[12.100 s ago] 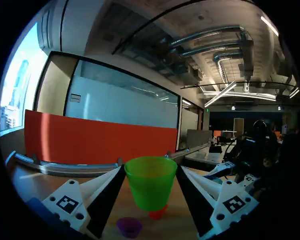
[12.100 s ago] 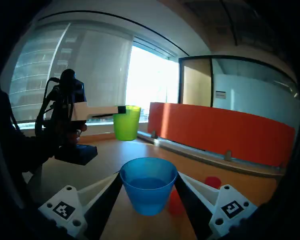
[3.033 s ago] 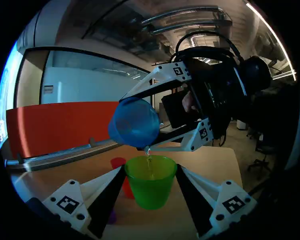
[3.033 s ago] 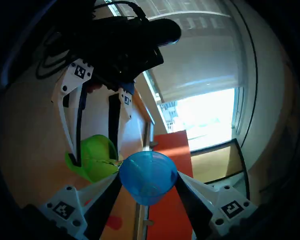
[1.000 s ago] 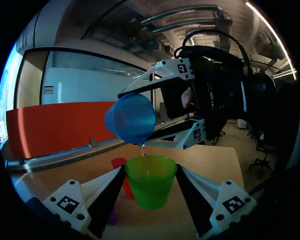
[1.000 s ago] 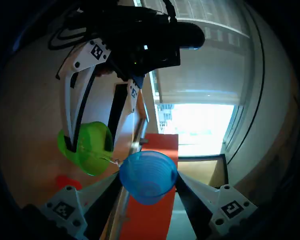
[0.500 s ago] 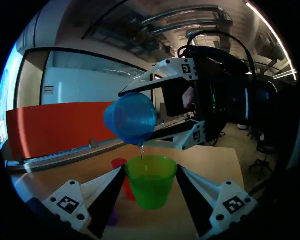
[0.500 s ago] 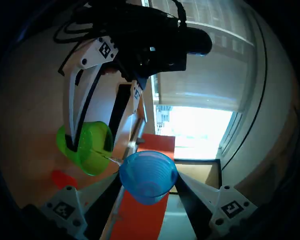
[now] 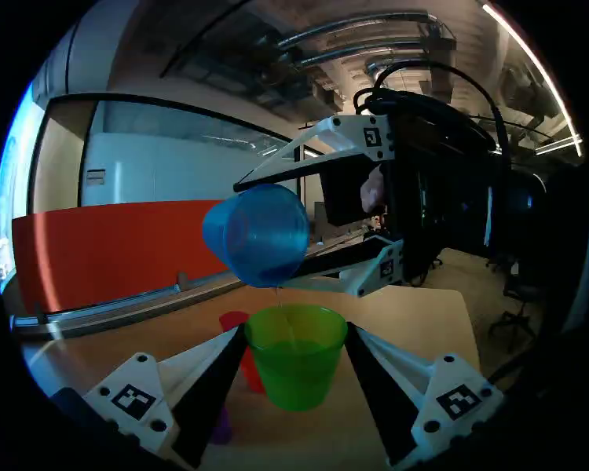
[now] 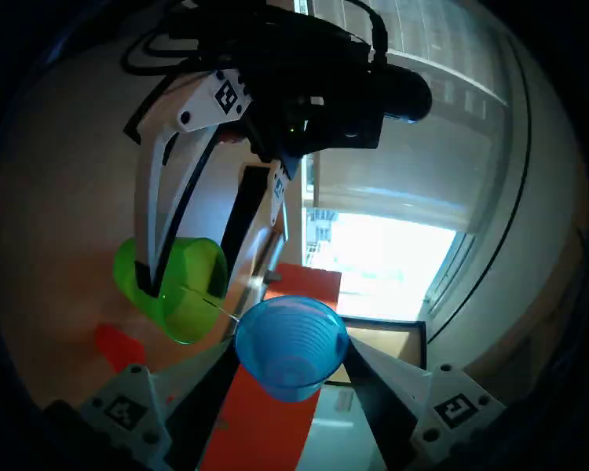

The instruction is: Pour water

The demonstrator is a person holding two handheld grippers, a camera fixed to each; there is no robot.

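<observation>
Open-plan office, modern fit-out. The ceiling is left exposed: bare ducts and pipes (image 9: 357, 35), with long linear light strips (image 9: 530, 74). Behind is a glass-fronted meeting room (image 9: 184, 169) with a dark frame and a small sign (image 9: 95, 176) on the glass. An orange divider panel (image 9: 114, 243) runs along the far edge of a light wood tabletop (image 9: 420, 314), with a metal rail (image 9: 129, 294) at its base. Office chairs (image 9: 522, 290) sit further back on the right, where it's dim. The right gripper view has a big window (image 10: 373, 259) with roller blinds (image 10: 436, 157), bright daylight and buildings outside.
</observation>
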